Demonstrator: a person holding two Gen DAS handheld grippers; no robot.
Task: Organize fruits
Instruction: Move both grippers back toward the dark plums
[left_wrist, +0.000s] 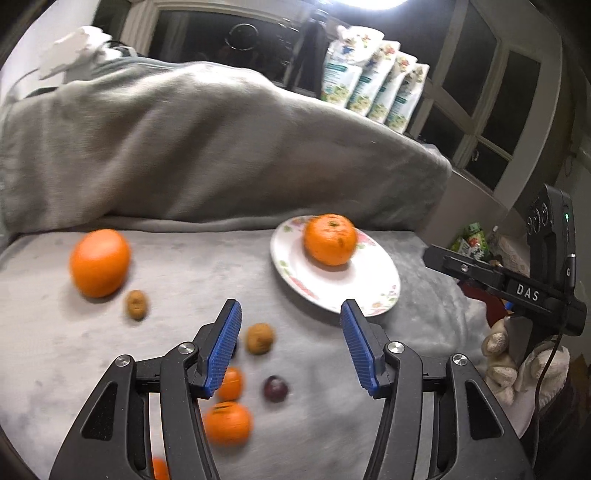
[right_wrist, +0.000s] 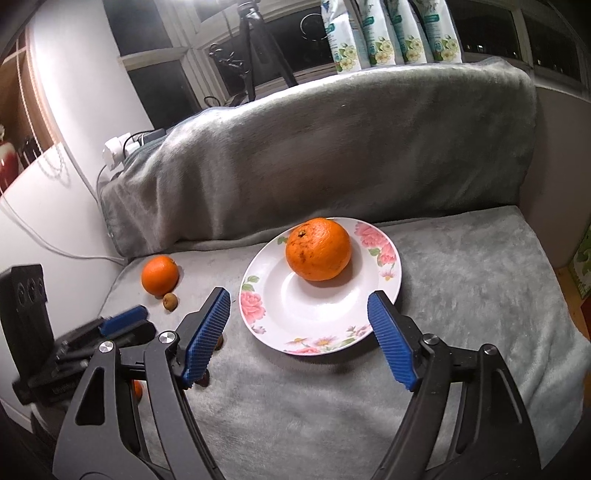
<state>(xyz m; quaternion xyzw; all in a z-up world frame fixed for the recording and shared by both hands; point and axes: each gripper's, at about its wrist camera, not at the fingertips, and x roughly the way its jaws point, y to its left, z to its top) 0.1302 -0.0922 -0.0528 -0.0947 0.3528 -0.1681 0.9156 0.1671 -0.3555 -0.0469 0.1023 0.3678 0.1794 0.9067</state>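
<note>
A white floral plate (right_wrist: 384, 291) lies on the grey blanket and holds one large orange (right_wrist: 318, 248); the same plate (left_wrist: 373, 284) and orange (left_wrist: 330, 239) show in the left wrist view. My right gripper (right_wrist: 297, 314) is open and empty, just in front of the plate. My left gripper (left_wrist: 290, 325) is open and empty above loose fruit: a second large orange (left_wrist: 99, 263), two brown kiwis (left_wrist: 136, 304) (left_wrist: 259, 338), a dark plum (left_wrist: 275, 388) and small tangerines (left_wrist: 227, 422). The second orange (right_wrist: 160, 274) and one kiwi (right_wrist: 170, 301) also show at left in the right wrist view.
A grey blanket-covered backrest (right_wrist: 332, 147) rises behind the seat. Flowered packets (right_wrist: 388, 33) stand on the window sill. A white wall and cable (right_wrist: 55, 206) are at left. The right gripper's body (left_wrist: 524, 280) and a gloved hand (left_wrist: 517, 365) are at the left view's right edge.
</note>
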